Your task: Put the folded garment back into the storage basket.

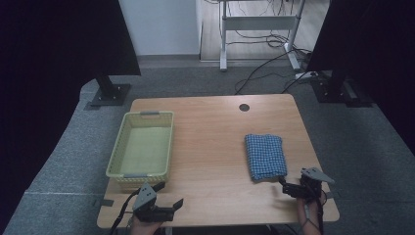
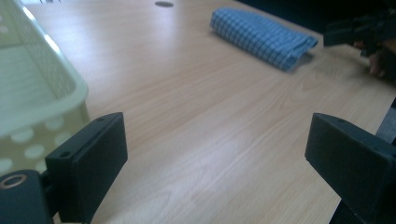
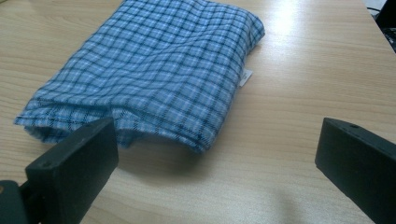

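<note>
Grey carpet surrounded a wooden table (image 1: 210, 147) with a round cable hole near its far edge. Toward the table's right edge lay a folded blue checked cloth (image 1: 265, 155), flat on the wood, its folded layers facing the near edge. By the near right corner, the right gripper (image 1: 286, 187) hovered just short of the cloth's near end, its jaws wide apart with nothing between them. At the near left corner, the left gripper (image 1: 169, 198) sat over bare wood, jaws likewise spread and empty, just beside the near end of a pale yellow basket (image 1: 123, 147) standing along the left edge.
</note>
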{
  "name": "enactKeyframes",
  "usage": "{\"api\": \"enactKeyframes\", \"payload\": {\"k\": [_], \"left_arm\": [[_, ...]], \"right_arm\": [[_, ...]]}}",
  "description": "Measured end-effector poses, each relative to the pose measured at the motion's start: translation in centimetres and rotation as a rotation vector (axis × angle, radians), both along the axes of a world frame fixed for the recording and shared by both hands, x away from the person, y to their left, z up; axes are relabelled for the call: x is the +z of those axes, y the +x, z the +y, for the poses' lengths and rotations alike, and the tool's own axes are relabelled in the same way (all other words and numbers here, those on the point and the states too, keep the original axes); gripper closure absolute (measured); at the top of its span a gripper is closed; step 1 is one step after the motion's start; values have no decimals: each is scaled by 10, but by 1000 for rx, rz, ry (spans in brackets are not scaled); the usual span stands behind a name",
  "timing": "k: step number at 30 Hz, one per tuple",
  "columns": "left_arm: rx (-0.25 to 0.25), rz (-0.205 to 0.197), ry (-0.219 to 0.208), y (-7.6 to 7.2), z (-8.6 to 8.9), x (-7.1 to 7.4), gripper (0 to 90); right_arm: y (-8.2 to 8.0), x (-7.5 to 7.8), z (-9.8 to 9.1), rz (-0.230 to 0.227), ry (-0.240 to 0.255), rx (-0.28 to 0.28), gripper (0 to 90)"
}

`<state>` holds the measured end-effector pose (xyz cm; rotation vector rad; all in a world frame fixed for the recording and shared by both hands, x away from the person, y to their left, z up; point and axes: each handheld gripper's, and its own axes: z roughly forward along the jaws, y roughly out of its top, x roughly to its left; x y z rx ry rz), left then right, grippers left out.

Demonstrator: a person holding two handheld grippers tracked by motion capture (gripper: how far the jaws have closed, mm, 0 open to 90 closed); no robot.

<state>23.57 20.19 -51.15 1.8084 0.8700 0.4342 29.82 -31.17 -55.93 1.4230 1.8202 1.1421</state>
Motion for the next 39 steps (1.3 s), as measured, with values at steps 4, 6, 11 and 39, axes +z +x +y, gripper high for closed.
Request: {"api": "enactKeyframes", "payload": {"k": [4, 6, 11, 39], "left_arm": [[0, -14, -7, 4, -4, 8, 59], [-16, -20, -10, 6, -8, 12, 60], [-27, -34, -21, 10, -16, 21, 59], [-115, -52, -71, 81, -101, 57, 77]], "right_arm": [[0, 0, 0, 2, 3, 4, 0], [0, 0, 0, 1, 4, 4, 0], [0, 0, 0, 2, 5, 5, 0], [1, 0, -1, 7, 12, 13, 0]]}}
